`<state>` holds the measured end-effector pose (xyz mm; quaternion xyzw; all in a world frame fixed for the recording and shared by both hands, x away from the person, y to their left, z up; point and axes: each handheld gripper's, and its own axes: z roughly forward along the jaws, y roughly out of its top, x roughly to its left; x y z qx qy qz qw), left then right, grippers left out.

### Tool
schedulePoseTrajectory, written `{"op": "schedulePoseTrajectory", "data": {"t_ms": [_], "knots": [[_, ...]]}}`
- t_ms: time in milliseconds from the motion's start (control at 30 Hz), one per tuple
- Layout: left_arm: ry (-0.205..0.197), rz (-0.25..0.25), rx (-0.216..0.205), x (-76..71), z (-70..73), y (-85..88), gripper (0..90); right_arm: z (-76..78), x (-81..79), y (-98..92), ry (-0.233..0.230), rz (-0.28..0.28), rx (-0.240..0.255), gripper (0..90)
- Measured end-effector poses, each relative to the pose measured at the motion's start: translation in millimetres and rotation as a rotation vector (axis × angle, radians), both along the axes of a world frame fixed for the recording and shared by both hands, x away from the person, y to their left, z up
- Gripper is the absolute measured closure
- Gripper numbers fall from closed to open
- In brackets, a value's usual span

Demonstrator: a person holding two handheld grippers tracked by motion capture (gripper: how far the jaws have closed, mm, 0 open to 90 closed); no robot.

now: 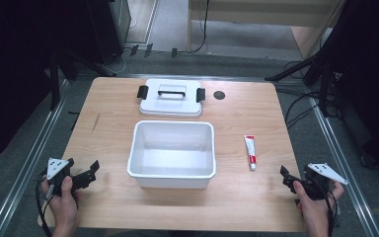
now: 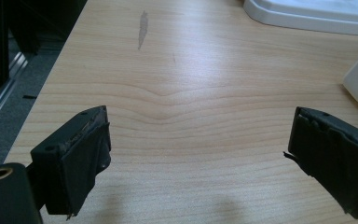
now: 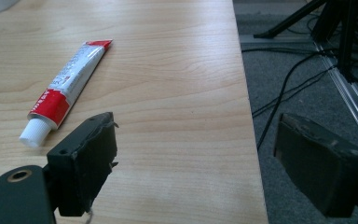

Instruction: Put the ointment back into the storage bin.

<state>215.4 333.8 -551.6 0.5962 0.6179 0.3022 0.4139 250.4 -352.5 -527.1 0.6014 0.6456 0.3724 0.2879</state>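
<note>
- My left gripper is black, with a grey three-cornered plate on top marked by small dark dots.
- My right gripper matches it: black body, the same grey plate.
- A black cable trails from each one past the wrist.
- Up close, the fingers are blocky black, with worn, frayed black pads.
- A brass-ringed hole sits at the base of the left-hand finger in both gripper views.
- My forearms are bare, no sleeves.
</note>
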Motion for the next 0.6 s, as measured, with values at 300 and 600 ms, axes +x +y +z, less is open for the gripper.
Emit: {"op": "schedulePoseTrajectory", "data": {"t_ms": [300, 600], "knots": [[-0.004, -0.003, -0.008, -0.8, -0.1, 0.3, 6.2, 21.8, 13.6, 16.8, 0.111, 0.092, -0.045, 13.6], [-0.005, 0.002, -0.009, -0.9, -0.2, 0.5, 6.2, 39.7, 38.0, 32.6, 0.292, 0.164, -0.105, 13.7]]}}
